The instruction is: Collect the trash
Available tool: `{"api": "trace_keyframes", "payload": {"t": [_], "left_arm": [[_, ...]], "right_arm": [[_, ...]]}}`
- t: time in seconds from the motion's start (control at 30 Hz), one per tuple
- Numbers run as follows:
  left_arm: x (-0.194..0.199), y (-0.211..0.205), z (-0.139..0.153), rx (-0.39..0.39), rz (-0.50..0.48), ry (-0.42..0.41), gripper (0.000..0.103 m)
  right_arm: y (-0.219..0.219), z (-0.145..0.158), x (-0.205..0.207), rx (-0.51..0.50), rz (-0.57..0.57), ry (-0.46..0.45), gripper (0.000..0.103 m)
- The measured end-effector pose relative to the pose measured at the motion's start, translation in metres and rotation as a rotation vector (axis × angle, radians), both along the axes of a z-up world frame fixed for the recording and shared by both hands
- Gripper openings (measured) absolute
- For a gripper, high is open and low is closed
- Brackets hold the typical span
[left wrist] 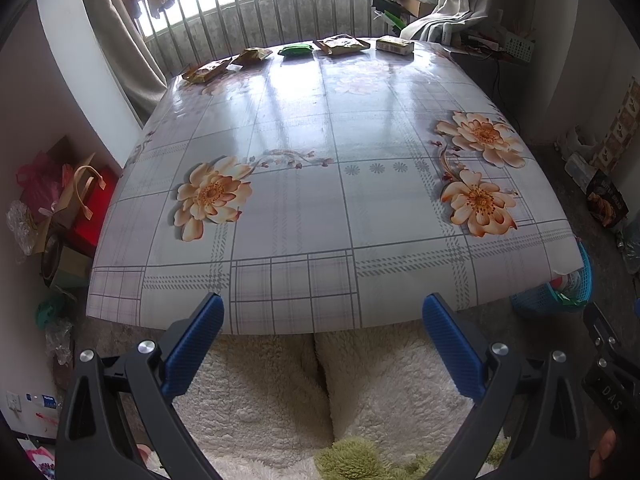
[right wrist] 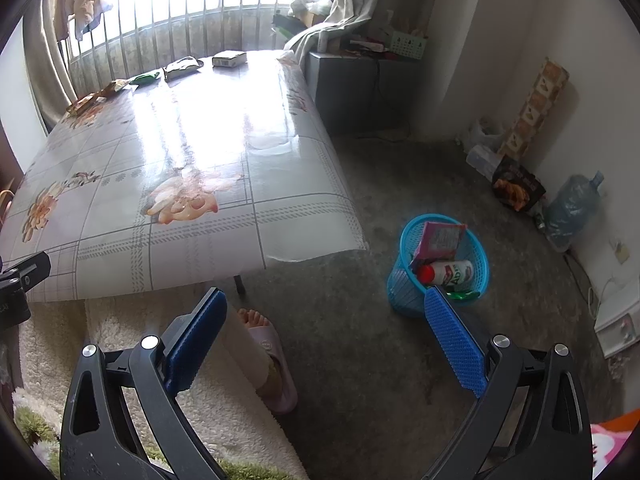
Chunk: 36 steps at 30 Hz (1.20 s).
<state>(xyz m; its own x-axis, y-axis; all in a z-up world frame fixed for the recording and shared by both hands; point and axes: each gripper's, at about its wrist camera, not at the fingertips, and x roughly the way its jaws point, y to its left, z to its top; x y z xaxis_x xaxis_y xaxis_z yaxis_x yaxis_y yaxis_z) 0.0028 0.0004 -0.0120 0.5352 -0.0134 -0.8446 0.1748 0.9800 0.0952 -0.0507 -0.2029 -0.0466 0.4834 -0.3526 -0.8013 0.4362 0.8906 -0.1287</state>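
Note:
Several pieces of trash lie along the far edge of the flowered table (left wrist: 320,208): two brown wrappers (left wrist: 206,71) (left wrist: 252,55), a green packet (left wrist: 295,49), a large brown packet (left wrist: 343,44) and a pale box (left wrist: 394,45). They also show in the right wrist view, with the box (right wrist: 229,58) rightmost. A blue basket (right wrist: 442,268) on the floor right of the table holds a pink packet (right wrist: 440,240), a white bottle (right wrist: 448,273) and a green wrapper. My left gripper (left wrist: 322,314) is open and empty at the table's near edge. My right gripper (right wrist: 324,308) is open and empty above the floor, near the basket.
Window bars (left wrist: 280,4) and curtains stand behind the table. Bags and boxes (left wrist: 68,208) crowd the floor at the left. A grey cabinet (right wrist: 352,88), a snack bag (right wrist: 516,188) and a water jug (right wrist: 572,208) line the right wall. My slippered foot (right wrist: 264,344) rests under the table.

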Motion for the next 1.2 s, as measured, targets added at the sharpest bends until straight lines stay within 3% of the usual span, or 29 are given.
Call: {"api": "trace_keyframes", "payload": {"t": [1.2], "left_arm": [[-0.0020,-0.0032,-0.0001,0.001,-0.003,0.002,0.097]], "right_arm": [[0.0009,-0.0001,0.0026,0.011,0.004,-0.001,0.095]]}}
